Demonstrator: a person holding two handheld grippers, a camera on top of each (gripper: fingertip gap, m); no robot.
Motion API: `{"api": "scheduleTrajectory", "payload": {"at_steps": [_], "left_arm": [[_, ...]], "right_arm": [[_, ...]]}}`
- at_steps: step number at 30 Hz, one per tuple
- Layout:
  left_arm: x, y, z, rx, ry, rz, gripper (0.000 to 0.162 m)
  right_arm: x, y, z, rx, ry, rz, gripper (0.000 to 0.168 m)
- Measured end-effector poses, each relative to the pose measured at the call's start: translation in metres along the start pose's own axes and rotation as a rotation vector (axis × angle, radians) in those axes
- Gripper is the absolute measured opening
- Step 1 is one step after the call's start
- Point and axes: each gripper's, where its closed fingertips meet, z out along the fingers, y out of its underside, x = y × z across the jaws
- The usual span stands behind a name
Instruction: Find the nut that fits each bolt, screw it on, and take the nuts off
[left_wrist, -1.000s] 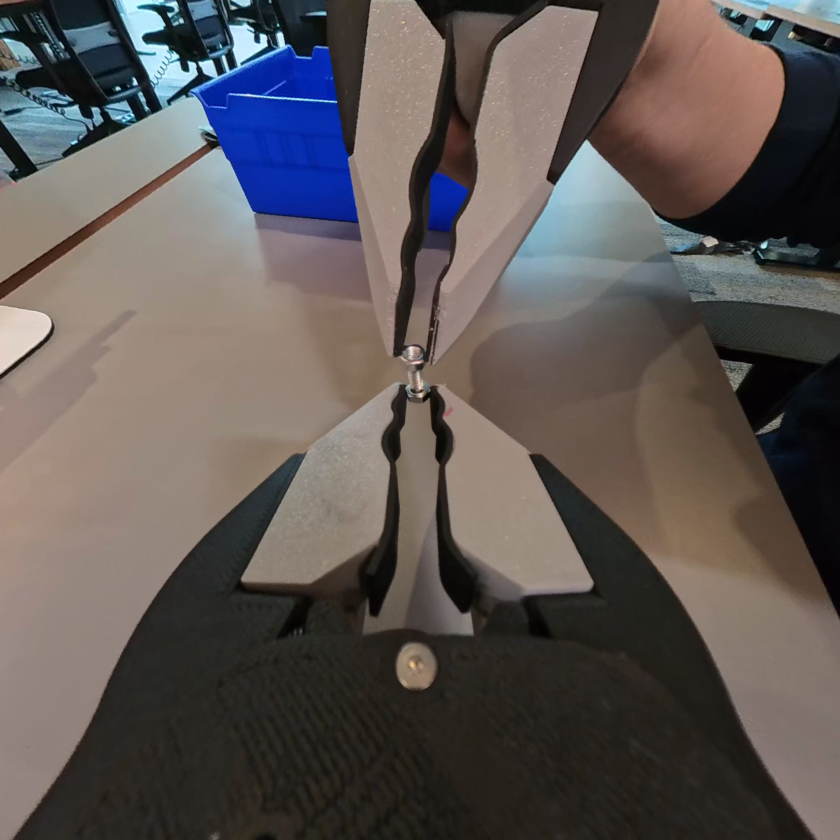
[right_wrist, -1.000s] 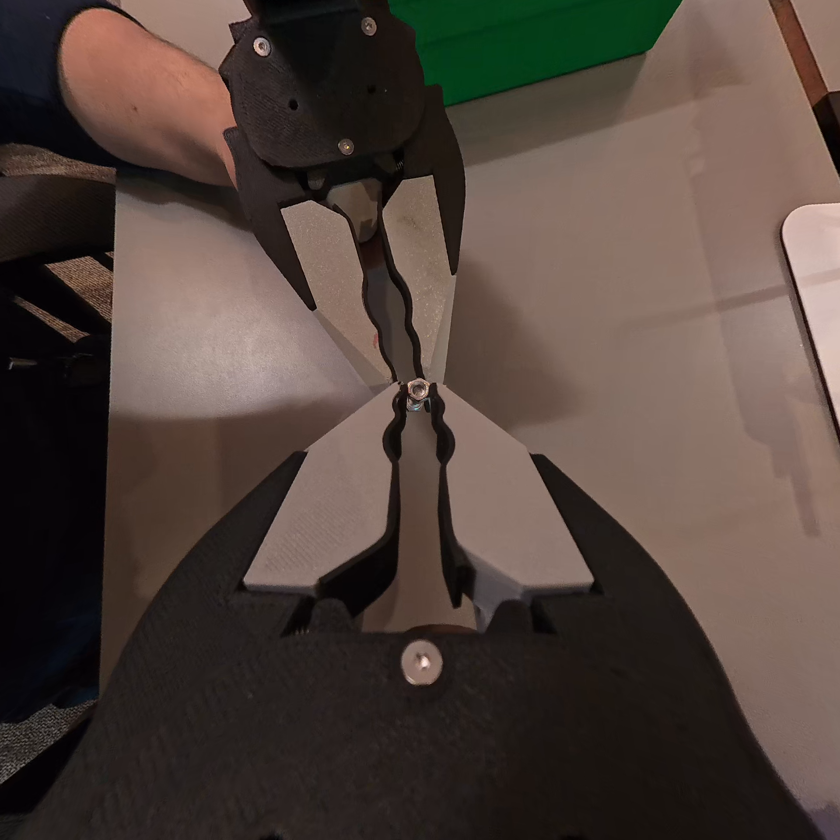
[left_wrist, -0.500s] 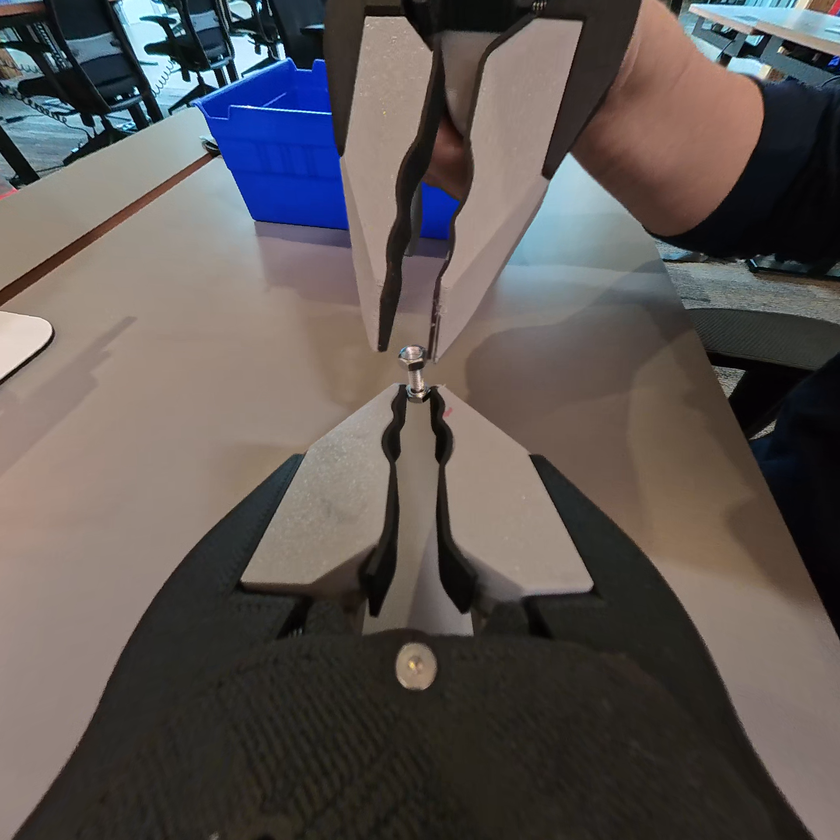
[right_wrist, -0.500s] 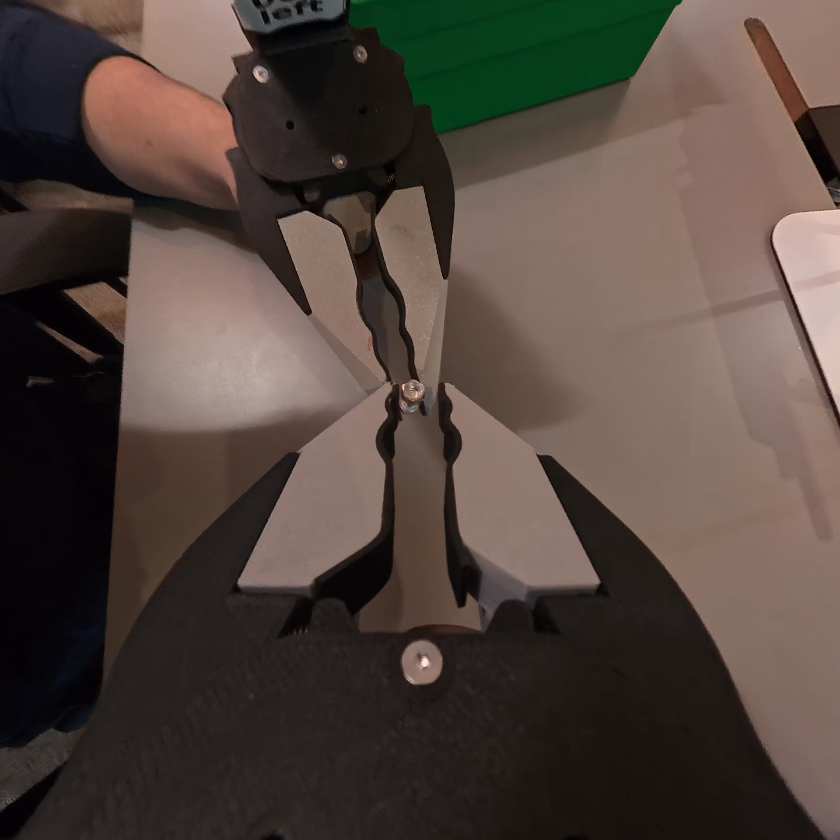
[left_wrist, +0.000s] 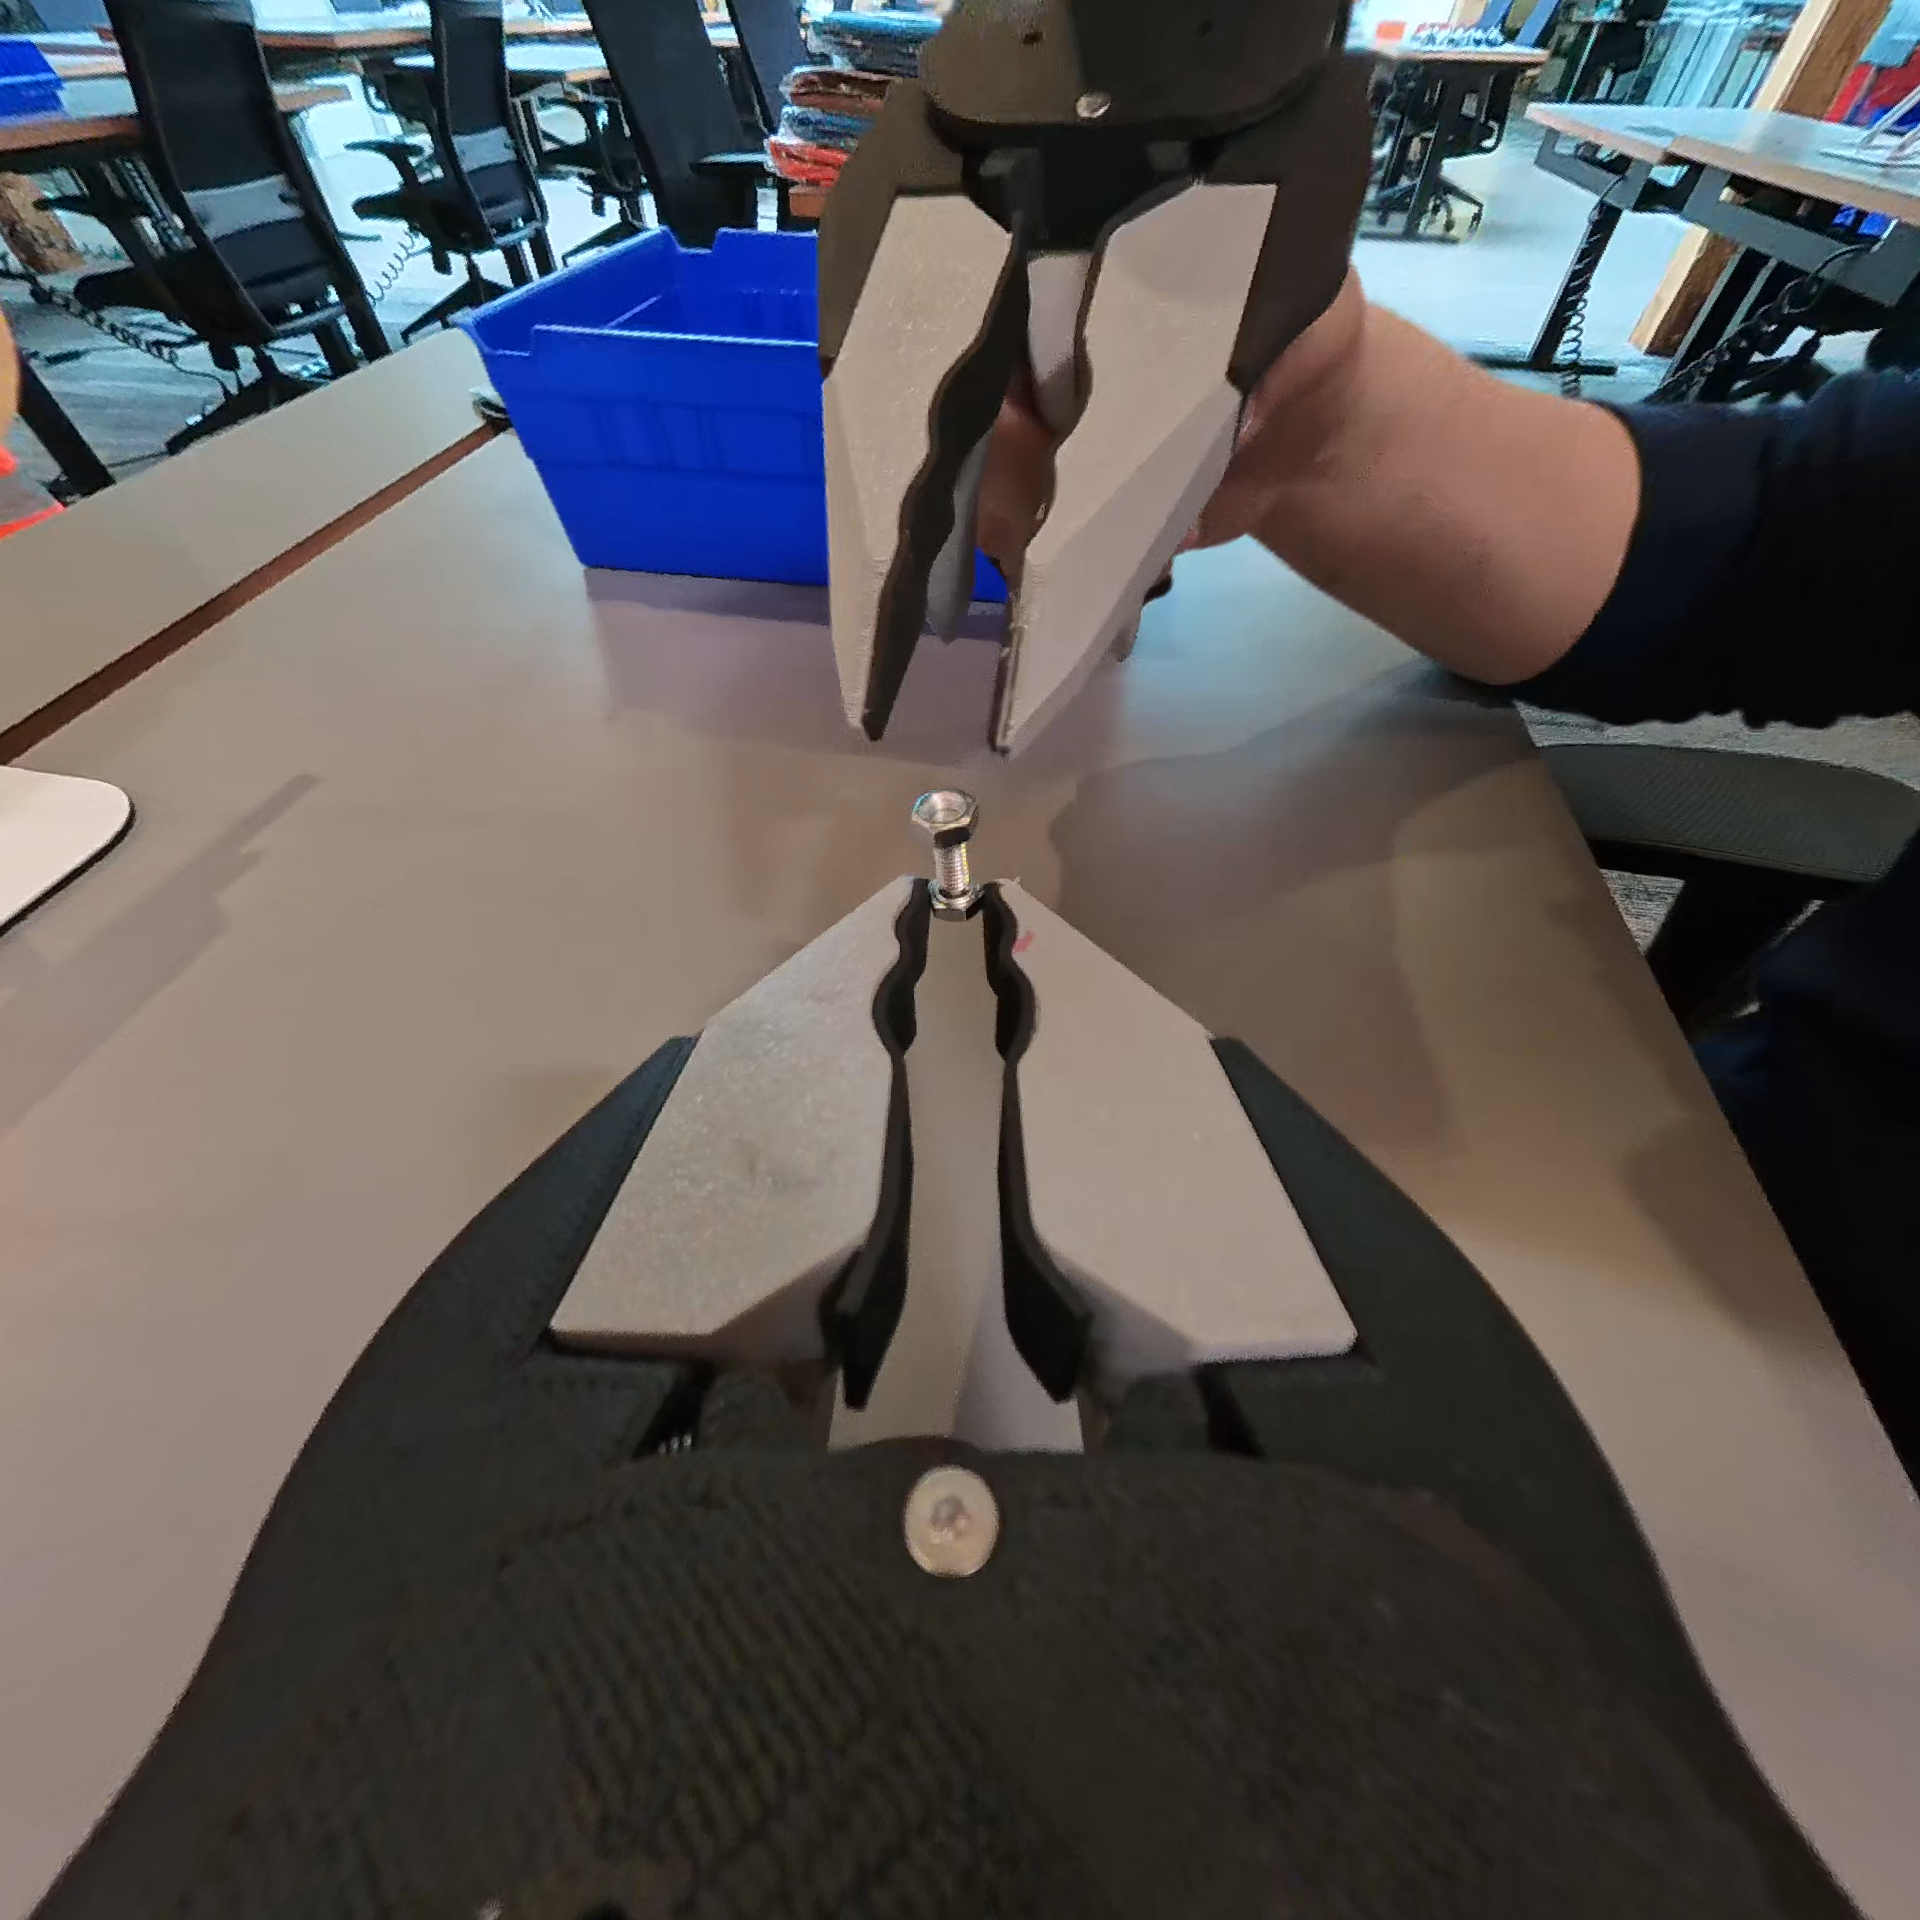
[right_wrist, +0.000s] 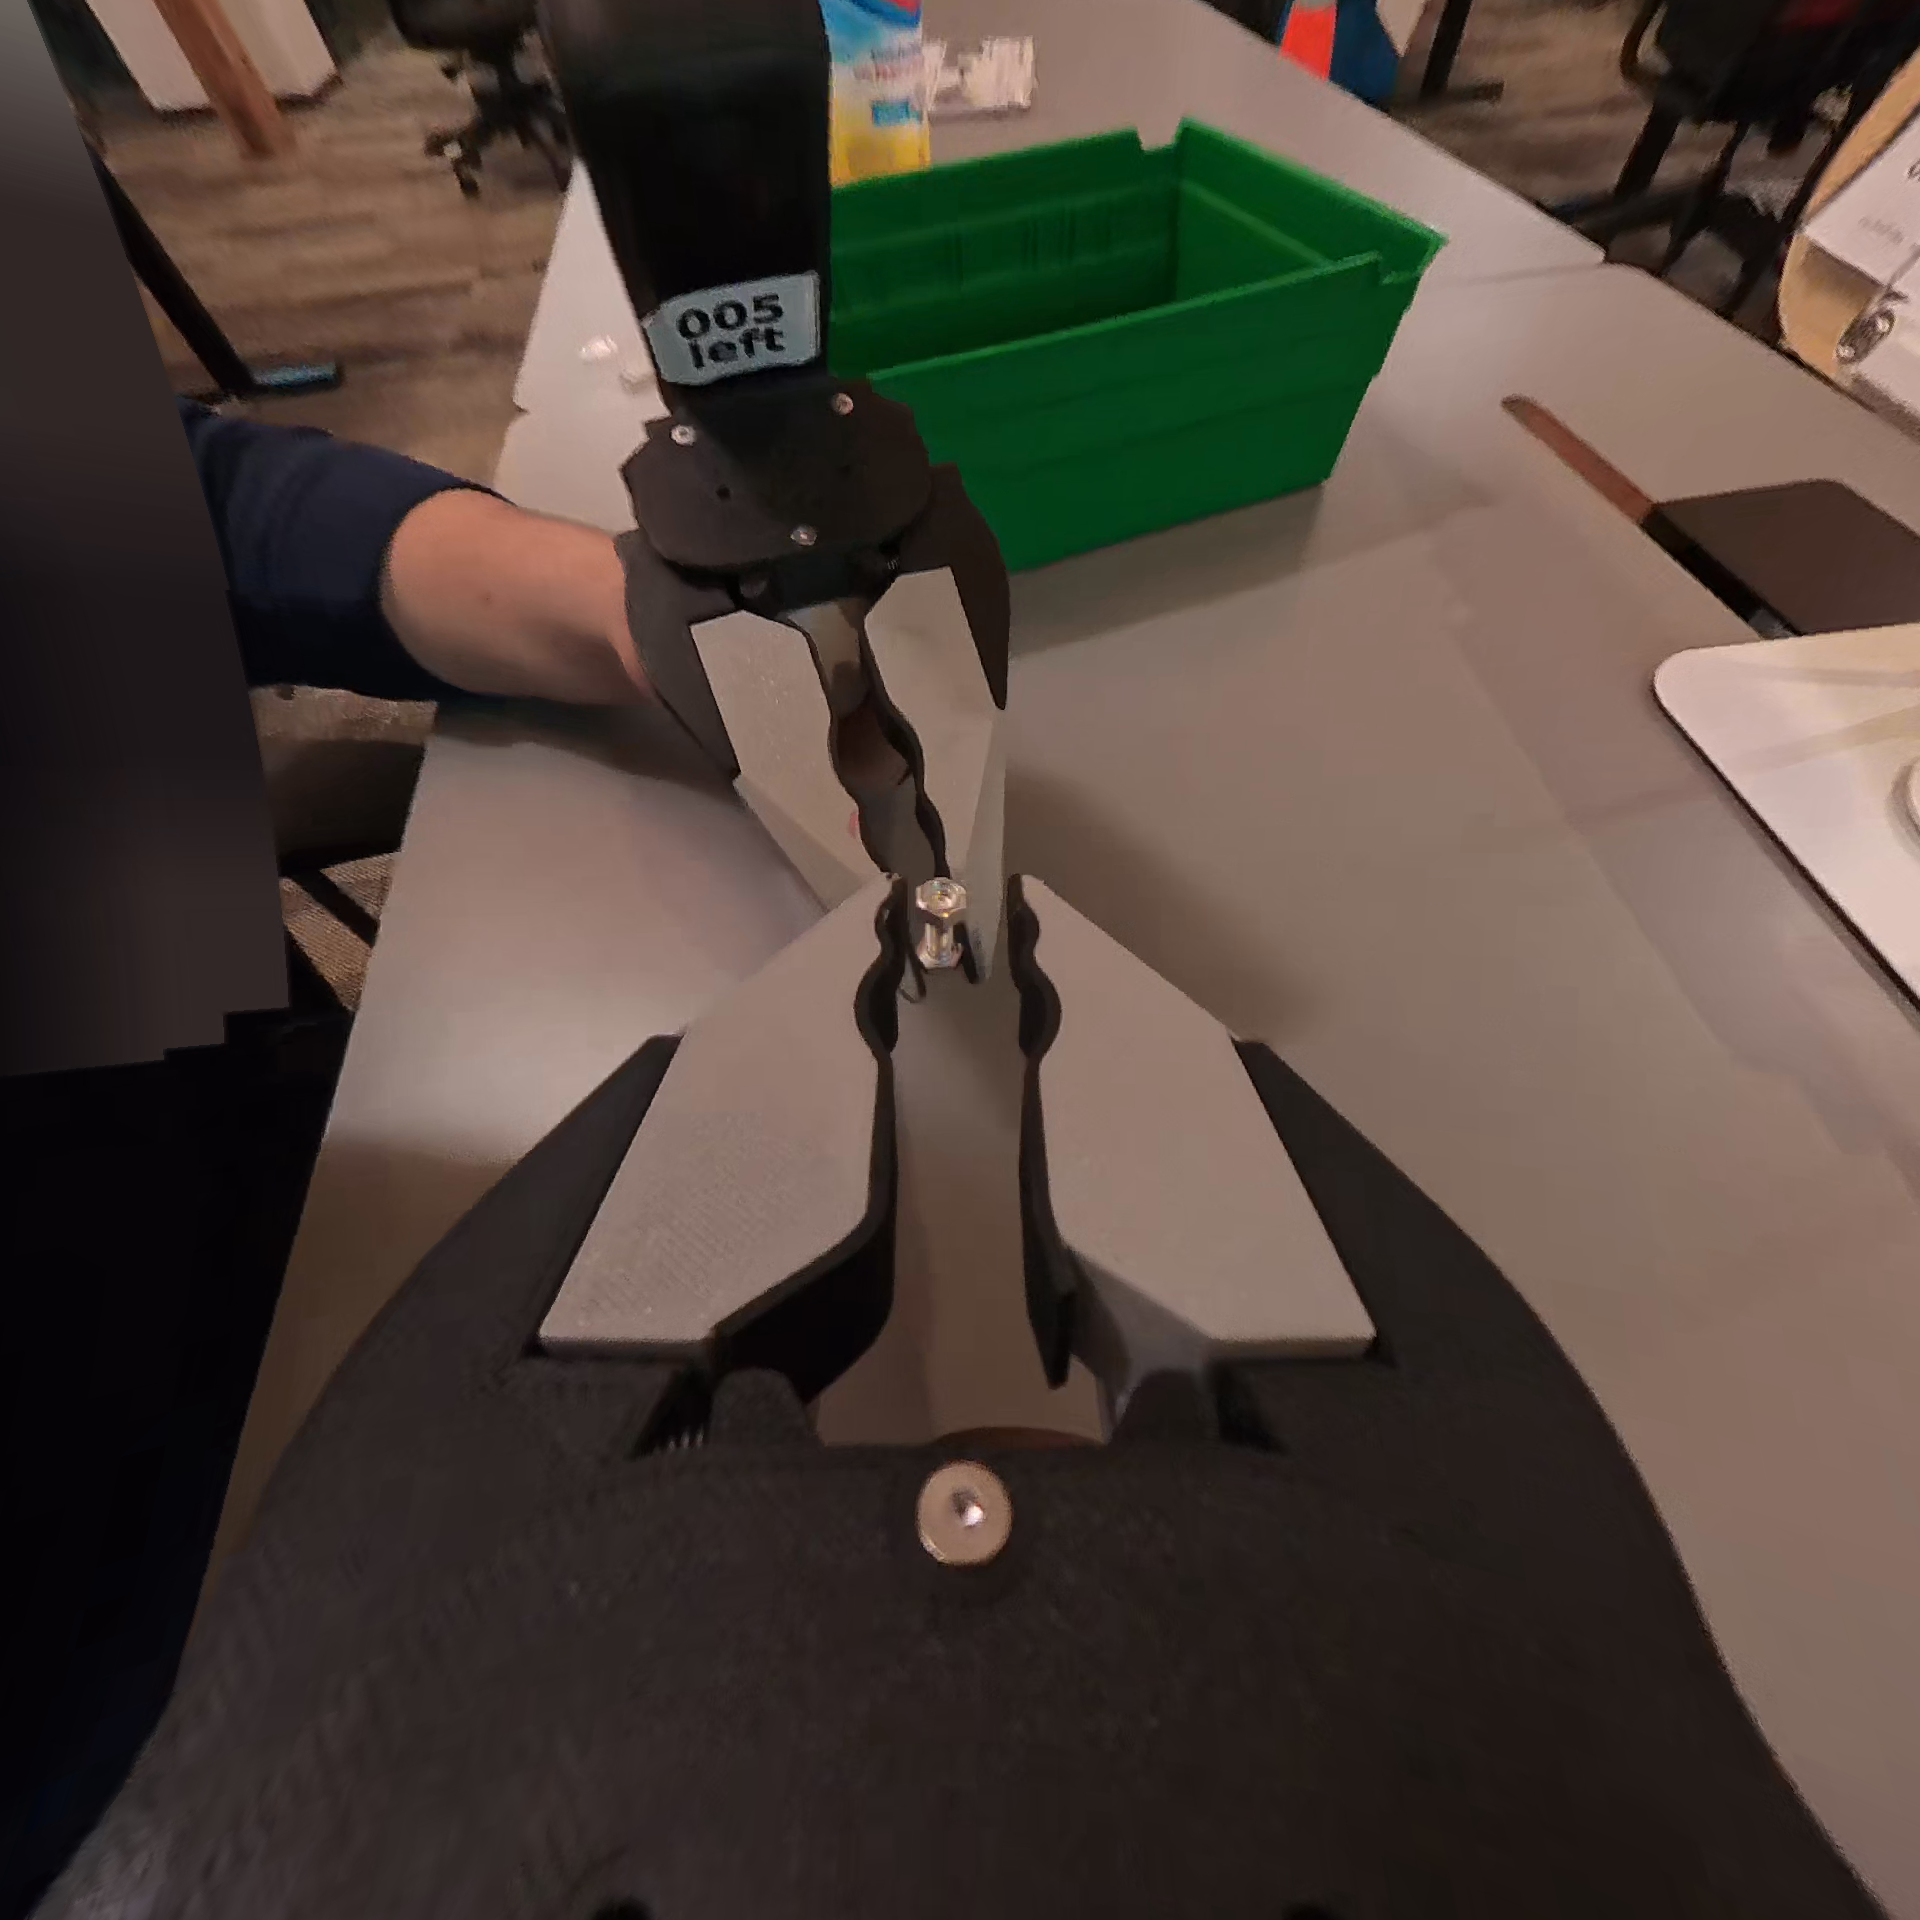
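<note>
Above the grey counter (left_wrist: 416, 831), the left wrist view shows the left tongs (left_wrist: 952, 900) clamped on a nut (left_wrist: 950, 906) with its bolt (left_wrist: 943, 840) pointing away toward the right tongs (left_wrist: 935, 732), which hang just beyond the bolt head, narrowly parted and empty, before a blue bin (left_wrist: 665, 457). From the right wrist view, the right tongs (right_wrist: 954, 896) stand parted with the bolt (right_wrist: 938, 935) between their tips, untouched, held by the left tongs (right_wrist: 920, 883), with a green bin (right_wrist: 1122, 416) behind.
</note>
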Motion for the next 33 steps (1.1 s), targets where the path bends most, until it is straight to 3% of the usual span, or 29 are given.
{"api": "scheduleTrajectory", "payload": {"at_steps": [8,15,33], "left_arm": [[0.015,-0.010,0.001,0.036,0.034,0.032,0.008],[0.020,-0.007,0.004,0.027,0.049,0.057,0.008],[0.019,-0.014,-0.001,0.048,0.031,0.051,0.008]], "right_arm": [[-0.019,-0.003,-0.013,0.136,-0.077,-0.011,0.015],[-0.024,0.004,-0.005,0.128,-0.094,-0.026,0.030],[-0.033,-0.001,0.002,0.164,-0.115,-0.043,0.029]]}}
